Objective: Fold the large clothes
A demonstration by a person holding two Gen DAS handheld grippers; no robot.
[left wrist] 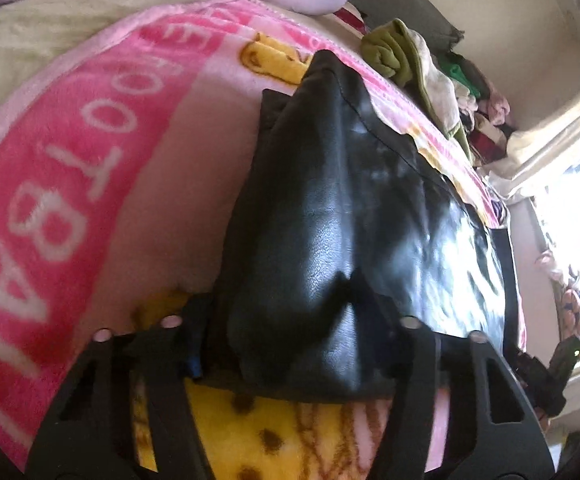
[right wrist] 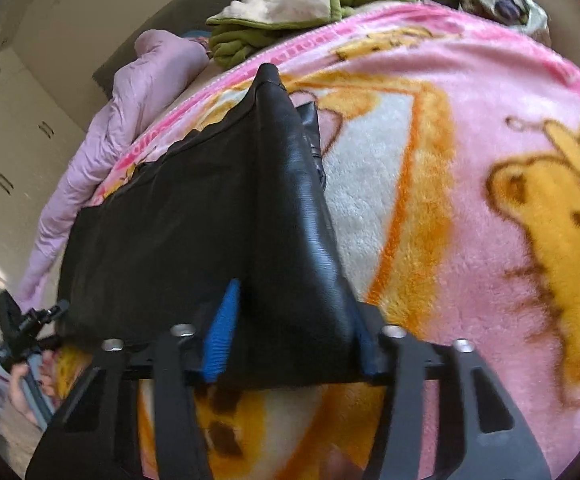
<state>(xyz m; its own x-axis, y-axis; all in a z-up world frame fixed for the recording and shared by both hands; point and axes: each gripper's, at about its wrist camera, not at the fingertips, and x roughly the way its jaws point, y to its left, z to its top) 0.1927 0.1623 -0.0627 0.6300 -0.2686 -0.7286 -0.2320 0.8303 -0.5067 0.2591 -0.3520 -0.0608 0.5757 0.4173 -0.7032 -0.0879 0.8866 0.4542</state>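
Looking down both tongs, I find the black leather garment spread on the pink cartoon blanket, its near hem bunched up between the fingers on each side. My left gripper is narrowed and clamped on one raised fold. My right gripper pinches the other corner between its blue pads. A green cloth and a lilac quilt lie beyond the garment's far edge.
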